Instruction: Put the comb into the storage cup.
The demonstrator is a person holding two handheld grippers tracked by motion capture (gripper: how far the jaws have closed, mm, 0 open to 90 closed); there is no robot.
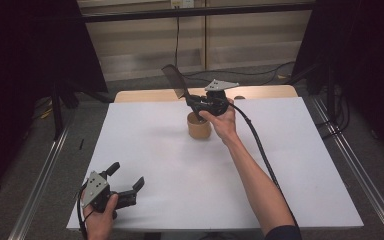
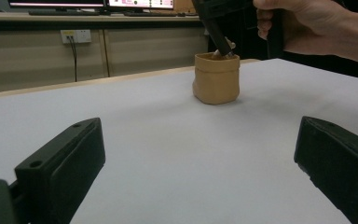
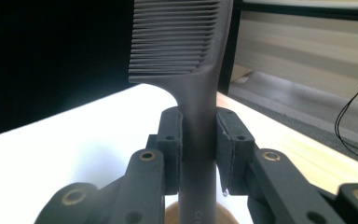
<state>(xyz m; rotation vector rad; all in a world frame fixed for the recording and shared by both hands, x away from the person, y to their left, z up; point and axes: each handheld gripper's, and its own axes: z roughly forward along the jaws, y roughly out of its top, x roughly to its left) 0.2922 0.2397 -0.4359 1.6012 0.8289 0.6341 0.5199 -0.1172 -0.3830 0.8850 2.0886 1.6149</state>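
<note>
From above, my right gripper (image 1: 192,101) holds a dark comb (image 1: 174,80) by its handle, the toothed end slanting up toward eleven o'clock over the tan cup (image 1: 199,127) that stands mid-table. My left gripper (image 1: 125,182) rests at seven o'clock near the table's (image 1: 300,165) front edge, jaws spread with nothing between them.

In the left gripper view, the cup (image 2: 216,78) stands at twelve o'clock, soft-walled with a rolled rim; the comb's handle (image 2: 214,32) dips into it.

In the right gripper view, my jaws clamp the comb's (image 3: 193,93) smooth dark shaft, fine teeth fanning left above.

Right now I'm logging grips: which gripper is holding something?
The right gripper, over the tan cup, clamps a dark comb; the left gripper is open.
</note>
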